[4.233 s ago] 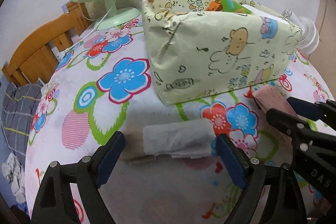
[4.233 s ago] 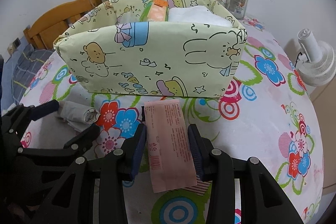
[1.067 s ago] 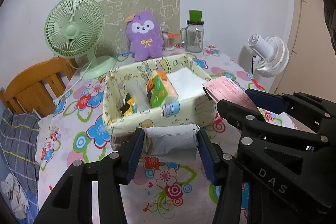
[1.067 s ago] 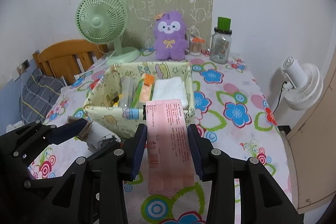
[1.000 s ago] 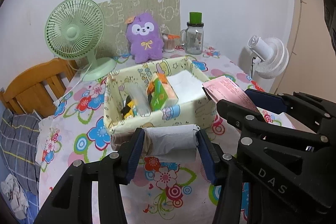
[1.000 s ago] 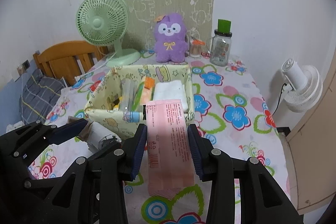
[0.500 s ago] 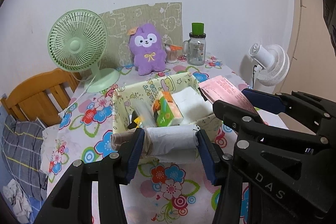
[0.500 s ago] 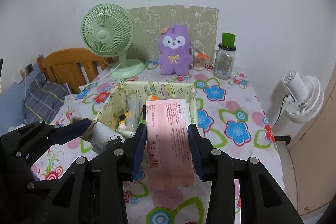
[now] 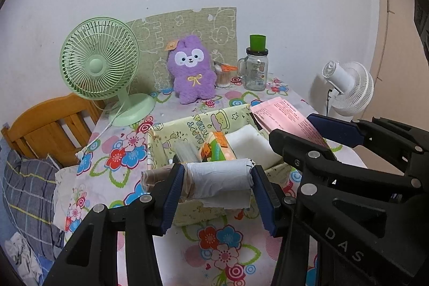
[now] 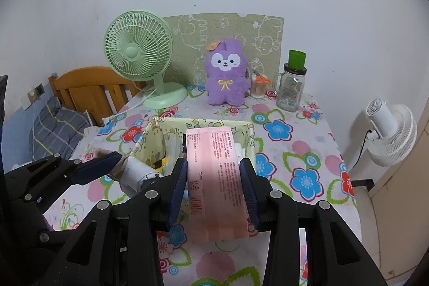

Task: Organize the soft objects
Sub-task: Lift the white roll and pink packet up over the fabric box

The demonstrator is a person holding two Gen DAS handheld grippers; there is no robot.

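Observation:
My left gripper (image 9: 217, 180) is shut on a grey-white roll of bags (image 9: 219, 178), held in the air in front of the yellow cartoon-print fabric bin (image 9: 198, 122). My right gripper (image 10: 214, 182) is shut on a flat pink packet (image 10: 214, 165), held above the bin (image 10: 154, 136). The bin holds a white folded cloth (image 9: 249, 141), an orange-green tissue pack (image 9: 217, 149) and clear packets. In the left wrist view the right gripper (image 9: 316, 136) with the pink packet (image 9: 284, 114) stands to the right. In the right wrist view the left gripper (image 10: 126, 165) with the roll (image 10: 139, 174) stands to the left.
The flowered tablecloth (image 10: 295, 152) covers the table. At the back stand a green fan (image 9: 99, 66), a purple plush toy (image 9: 191, 69), a glass jar with green lid (image 9: 256, 66) and a cup of cotton swabs (image 9: 224, 74). A white fan (image 10: 388, 133) stands right, a wooden chair (image 9: 40, 127) left.
Both grippers picked their items off the table and lifted them. Over the last second they rose higher and the bin now appears lower and farther below them.

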